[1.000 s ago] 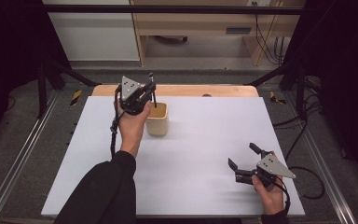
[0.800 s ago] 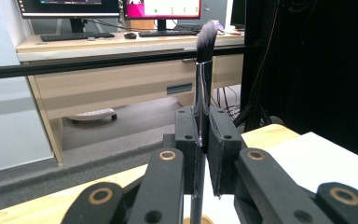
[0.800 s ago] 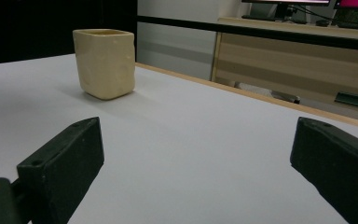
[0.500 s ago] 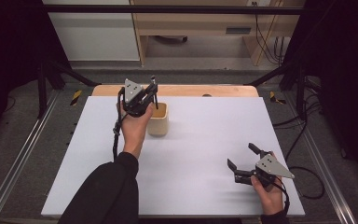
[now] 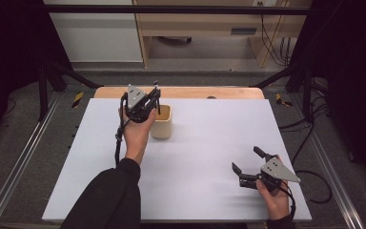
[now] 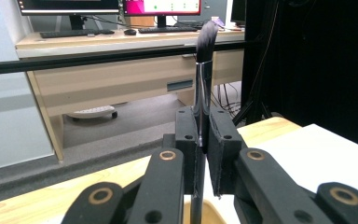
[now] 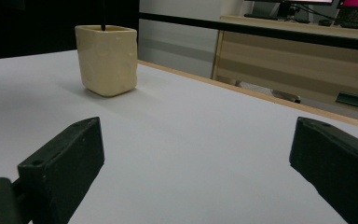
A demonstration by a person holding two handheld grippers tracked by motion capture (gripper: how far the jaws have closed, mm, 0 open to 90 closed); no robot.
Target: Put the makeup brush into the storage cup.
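Left tongs (image 5: pixel 153 98) are clamped on a slim makeup brush with a chrome ferrule and dark bristles (image 6: pixel 203 70), held upright with the bristle end up. In the left gripper view the brush's black handle runs down between the pads toward the mouth of a cream, square-sided ceramic cup (image 5: pixel 161 122) just below. That cup stands on the white table (image 5: pixel 205 143) towards the far edge, left of the middle, with the left hand (image 5: pixel 136 131) close beside it on the near left. Right tongs (image 5: pixel 249 159) stand wide apart and hold nothing, low over the table near the near right corner, well apart from the cup; bare table lies between them. In the right gripper view a thin dark stem rises from the cup (image 7: pixel 106 59). Beyond the far edge a strip of pale wood (image 5: pixel 181 92) shows, then grey floor and a wooden desk (image 5: pixel 205 21).
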